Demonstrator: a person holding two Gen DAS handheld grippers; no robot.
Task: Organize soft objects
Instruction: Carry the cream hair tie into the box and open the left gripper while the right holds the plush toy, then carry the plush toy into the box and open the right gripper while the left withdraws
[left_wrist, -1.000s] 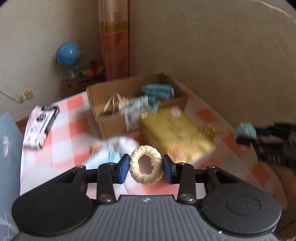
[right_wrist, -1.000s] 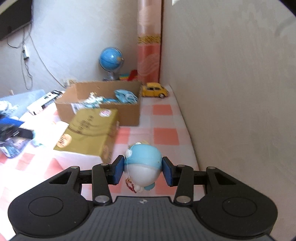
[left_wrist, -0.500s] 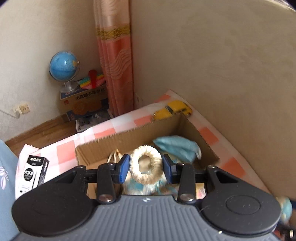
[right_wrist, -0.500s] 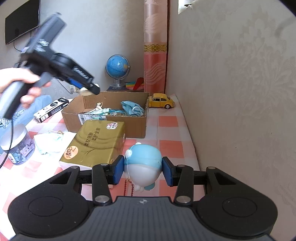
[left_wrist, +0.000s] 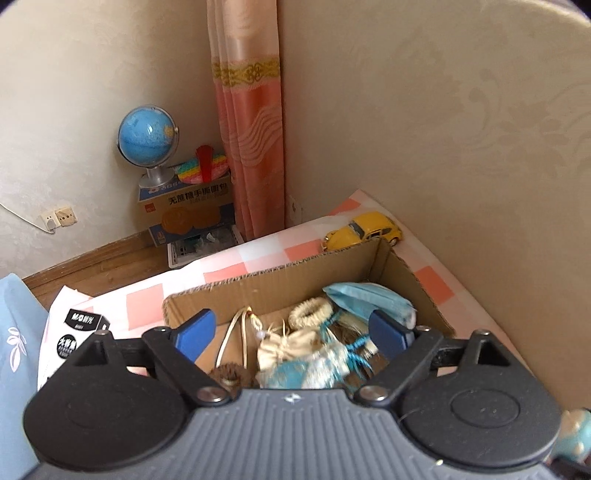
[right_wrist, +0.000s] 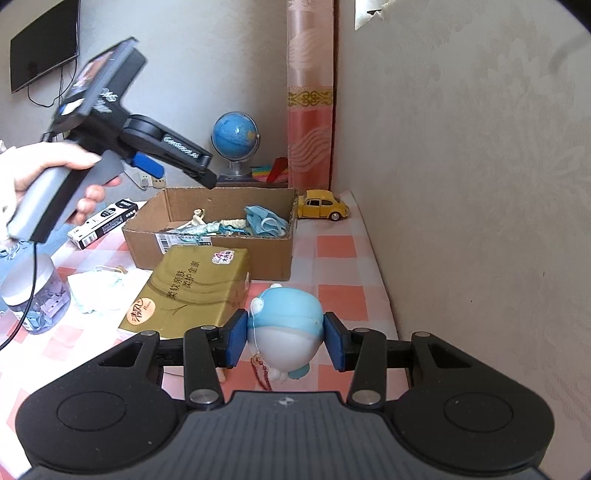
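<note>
1. Cardboard box (left_wrist: 280, 291) at frame centre collects the soft things; your left gripper (left_wrist: 295, 334) hangs spread and empty above it, cream scrunchie (left_wrist: 309, 312) lying inside.
2. Lower centre, your right gripper (right_wrist: 286, 341) clamps the blue plush toy (right_wrist: 286, 325), ready for boxing.

A pink curtain (left_wrist: 249, 122) hangs in the corner where two cream walls (left_wrist: 443, 122) meet; left of the curtain a blue globe (left_wrist: 147, 138) stands on a printed carton (left_wrist: 186, 210); further left, a socket (left_wrist: 59, 218) sits low above the wooden floor (left_wrist: 92, 264); a dark television (right_wrist: 42, 40) hangs high, well left of the curtain.
</note>
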